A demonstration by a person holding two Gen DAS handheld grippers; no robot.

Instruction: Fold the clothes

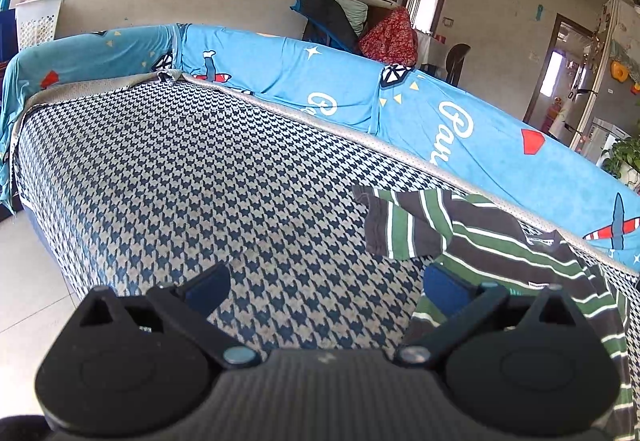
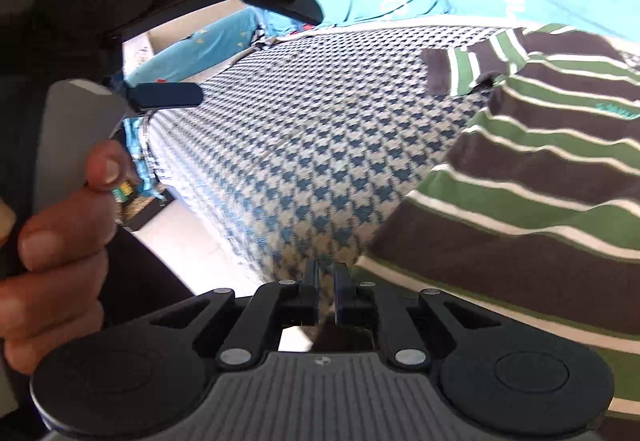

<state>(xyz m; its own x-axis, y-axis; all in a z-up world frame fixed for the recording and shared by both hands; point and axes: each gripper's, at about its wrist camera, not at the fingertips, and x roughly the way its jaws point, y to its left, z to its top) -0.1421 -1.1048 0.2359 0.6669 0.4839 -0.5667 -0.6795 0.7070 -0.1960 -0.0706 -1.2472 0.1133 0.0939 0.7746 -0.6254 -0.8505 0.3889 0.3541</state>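
Left gripper [image 1: 326, 291] hangs over bare houndstooth sofa seat [image 1: 180, 169], jaws spread wide, nothing between them; its right pad sits at the edge of the striped shirt [image 1: 492, 241], whether touching I cannot tell. Shirt lies at 3 o'clock of the left wrist view, spread but rumpled on the seat, one sleeve [image 1: 400, 225] flopped out toward 12 o'clock, blue sofa cover [image 1: 460, 129] behind. Right gripper [image 2: 326, 281] has its pads almost together at the shirt's near hem; a dark scrap shows below them, but whether cloth is pinched I cannot tell. Judgement: for a clean fold, take hem and shoulder at matching edges, keep cloth taut, and tuck the loose sleeve in. Only the right view shows the hand [image 2: 60, 241] on the left tool's handle; only the left view shows the shirt's collar end.
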